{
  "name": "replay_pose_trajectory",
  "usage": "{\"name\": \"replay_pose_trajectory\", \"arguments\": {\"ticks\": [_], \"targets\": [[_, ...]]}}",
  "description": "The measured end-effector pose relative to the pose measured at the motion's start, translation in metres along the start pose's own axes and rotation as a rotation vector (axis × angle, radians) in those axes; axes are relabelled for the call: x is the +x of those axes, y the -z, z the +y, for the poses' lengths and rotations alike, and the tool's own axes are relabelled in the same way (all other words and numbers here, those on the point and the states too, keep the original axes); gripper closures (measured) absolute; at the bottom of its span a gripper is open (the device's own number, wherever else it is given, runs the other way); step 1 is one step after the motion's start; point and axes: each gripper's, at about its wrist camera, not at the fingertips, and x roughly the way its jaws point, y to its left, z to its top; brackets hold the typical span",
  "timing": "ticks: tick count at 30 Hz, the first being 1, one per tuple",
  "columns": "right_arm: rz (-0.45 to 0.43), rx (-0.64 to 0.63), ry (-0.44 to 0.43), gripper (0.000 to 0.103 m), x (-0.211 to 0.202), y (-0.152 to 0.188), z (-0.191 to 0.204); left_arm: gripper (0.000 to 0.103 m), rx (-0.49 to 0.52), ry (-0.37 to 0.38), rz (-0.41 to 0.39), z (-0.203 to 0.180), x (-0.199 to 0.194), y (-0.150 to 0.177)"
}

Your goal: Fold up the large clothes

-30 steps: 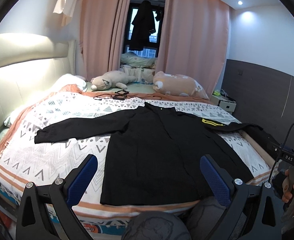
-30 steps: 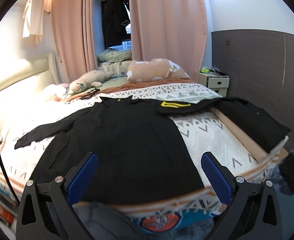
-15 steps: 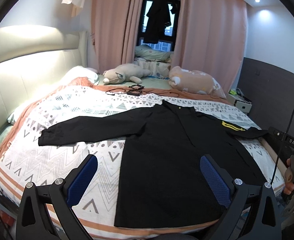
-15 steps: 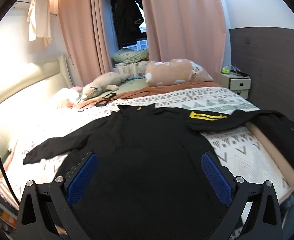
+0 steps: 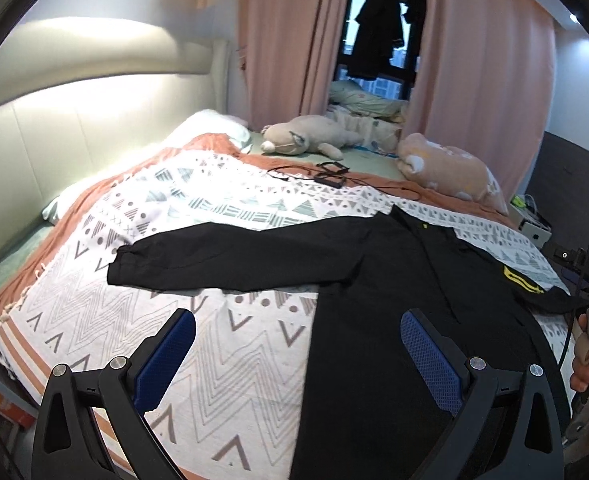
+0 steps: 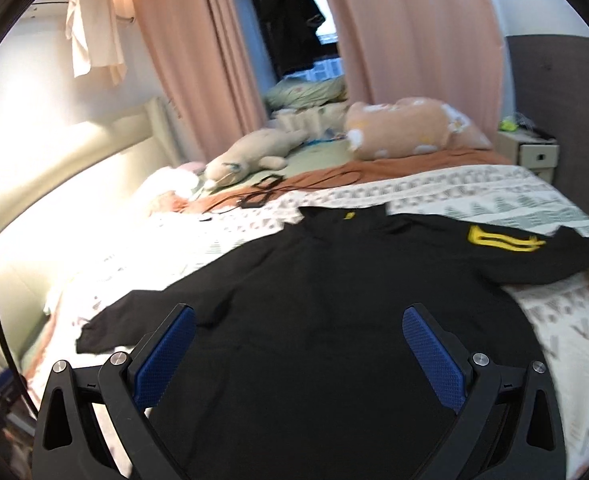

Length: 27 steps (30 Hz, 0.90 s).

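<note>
Left wrist view shows a big black shirt point(image 5: 394, 300) lying flat on the bed point(image 5: 94, 320). Its collar points to the far end of the bed, toward the window, and its bottom edge is close to the camera. So the long way of the body runs from near to far. One sleeve point(image 5: 230, 256) sticks straight out to the left across the blanket. The other sleeve, with a yellow patch point(image 5: 520, 282), goes out to the right edge of the bed.

The left claw point(image 5: 298, 356) is wide open and holds nothing. It hangs above the near part of the bed, with one blue pad over the blanket and the other over the shirt. The right claw point(image 6: 298, 354) is wide open too and holds nothing. It hangs over the middle of the shirt point(image 6: 334, 320).

A white blanket point(image 5: 222, 208) with gray zigzags and orange stripes covers the bed. Two soft toys point(image 5: 306, 140) lie at the far end, and a black cord point(image 5: 326, 172) sits near them. Pink curtains point(image 5: 290, 40) hang beside a dark window. A small white drawer box point(image 6: 530, 152) stands to the right of the bed; I cannot tell what is in it.
</note>
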Motion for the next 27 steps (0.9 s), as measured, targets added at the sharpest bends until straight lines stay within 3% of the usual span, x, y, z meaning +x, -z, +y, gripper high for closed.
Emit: {"name": "replay_pose_trajectory", "arguments": {"ticks": [6, 14, 20, 24, 27], "targets": [[0.040, -0.037, -0.036, 0.000, 0.053, -0.020, 0.039, 0.001, -0.075, -0.084, 0.027, 0.046, 0.023, -0.011], [0.099, -0.089, -0.092, 0.000, 0.114, -0.039, 0.080, 0.010, -0.221, -0.175, 0.095, 0.117, 0.066, -0.018], [0.178, -0.095, -0.113, 0.001, 0.163, -0.006, 0.079, 0.021, -0.335, -0.211, 0.185, 0.162, 0.120, -0.020], [0.216, -0.048, -0.097, 0.001, 0.182, 0.009, 0.061, 0.022, -0.395, -0.208, 0.240, 0.181, 0.159, -0.018], [0.248, 0.004, -0.076, 0.007, 0.193, 0.018, 0.048, 0.029, -0.460, -0.211, 0.277, 0.200, 0.188, -0.016]]}}
